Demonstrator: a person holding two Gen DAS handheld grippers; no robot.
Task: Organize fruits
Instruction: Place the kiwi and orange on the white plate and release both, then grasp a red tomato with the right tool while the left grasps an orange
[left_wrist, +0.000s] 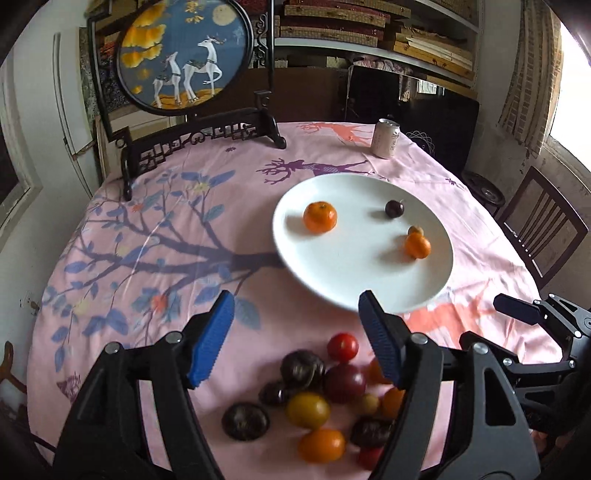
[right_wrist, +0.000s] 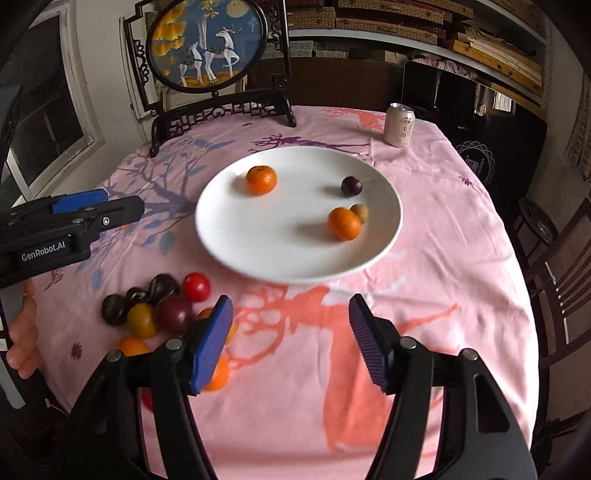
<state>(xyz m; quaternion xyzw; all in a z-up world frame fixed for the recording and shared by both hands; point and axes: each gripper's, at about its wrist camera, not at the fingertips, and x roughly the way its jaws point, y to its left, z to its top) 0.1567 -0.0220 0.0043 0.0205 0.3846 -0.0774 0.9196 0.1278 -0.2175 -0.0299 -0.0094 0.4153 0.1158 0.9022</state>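
A white plate (left_wrist: 369, 288) (right_wrist: 236, 254) holds two oranges (left_wrist: 320, 216) (right_wrist: 261, 179), a dark plum (left_wrist: 394, 208) (right_wrist: 351, 185) and a small brownish fruit (right_wrist: 360, 212). Near the table's front edge lies a pile of fruit: a red one (left_wrist: 342, 346) (right_wrist: 196, 286), a yellow one (left_wrist: 307, 409) (right_wrist: 141, 319), dark ones (left_wrist: 302, 368) (right_wrist: 164, 286) and orange ones (left_wrist: 321, 445). My left gripper (left_wrist: 297, 339) hovers open above this pile, nothing between its blue pads. My right gripper (right_wrist: 291, 345) is open over bare cloth to the right of the pile, holding nothing.
A drink can (left_wrist: 385, 138) (right_wrist: 399, 124) stands at the far right of the pink tablecloth (right_wrist: 443, 258). A round deer screen on a dark stand (left_wrist: 184, 55) (right_wrist: 207, 44) occupies the far left. Wooden chairs (left_wrist: 543, 225) flank the right side. A hand (right_wrist: 22, 332) grips the left tool.
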